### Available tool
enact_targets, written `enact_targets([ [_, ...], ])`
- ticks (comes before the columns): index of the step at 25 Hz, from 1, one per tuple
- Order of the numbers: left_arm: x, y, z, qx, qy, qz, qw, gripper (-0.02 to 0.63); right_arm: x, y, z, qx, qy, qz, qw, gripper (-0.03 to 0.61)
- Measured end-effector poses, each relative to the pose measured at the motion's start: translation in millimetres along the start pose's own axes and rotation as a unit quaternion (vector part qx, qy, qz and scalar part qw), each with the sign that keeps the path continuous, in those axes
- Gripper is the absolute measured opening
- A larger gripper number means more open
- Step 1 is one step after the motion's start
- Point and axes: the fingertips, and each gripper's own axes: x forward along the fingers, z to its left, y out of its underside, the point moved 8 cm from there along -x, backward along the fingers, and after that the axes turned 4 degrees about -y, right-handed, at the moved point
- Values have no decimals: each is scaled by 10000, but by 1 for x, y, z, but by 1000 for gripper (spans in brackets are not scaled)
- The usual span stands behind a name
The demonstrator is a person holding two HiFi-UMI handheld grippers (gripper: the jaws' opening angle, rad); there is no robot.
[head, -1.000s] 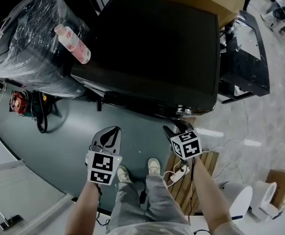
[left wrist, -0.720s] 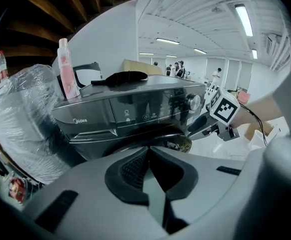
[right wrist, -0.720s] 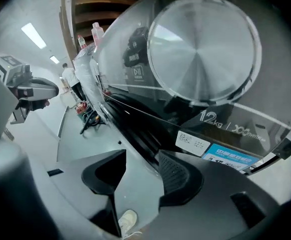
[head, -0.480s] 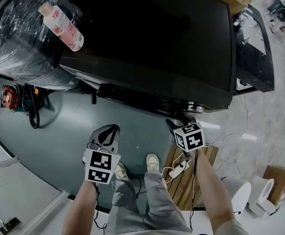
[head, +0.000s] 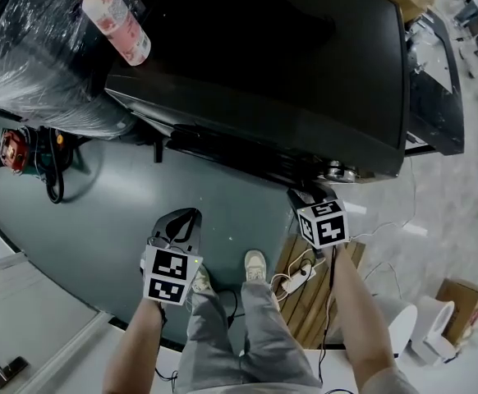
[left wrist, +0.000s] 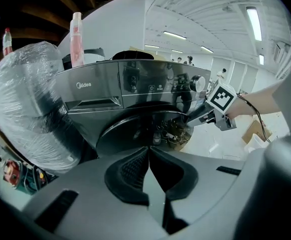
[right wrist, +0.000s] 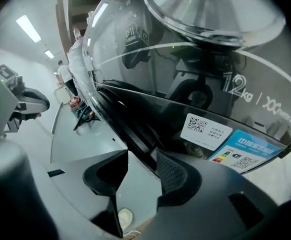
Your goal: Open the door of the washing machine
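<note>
Between closing fingers [right wrist: 174, 174] of right gripper [right wrist: 142, 154], door rim [right wrist: 118, 121]

Grey-green floor mat [head: 99, 220] is covering the left side. Pale glossy tiles [head: 461, 212] are taking over on the right and catching light reflections. Plastic-wrapped bundle [head: 34, 64] is sitting top left, with a pink bottle [head: 114, 19] standing upright beside it. Slatted wooden pallet [head: 309, 306] is lying at the mat's edge and carrying a white power strip [head: 293, 281]. Cardboard box [head: 462, 298] is sitting far right. Ceiling strip lights [left wrist: 254, 21] are glowing against a white ceiling.
</note>
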Motion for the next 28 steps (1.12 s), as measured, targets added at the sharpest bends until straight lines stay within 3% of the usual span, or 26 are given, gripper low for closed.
enact_targets([
  [12,-26,44,-2,-198,-58,199,9996,25,-14,44,64,364,-124,528,9979,170],
  [22,-66,117,7,-433,-145,435,9980,25,-12,88,171,873,-229,647,9938,156],
  [28,-93,165,21,-868,-314,578,9941,25,-3,106,233,1033,-391,796,9907,162],
])
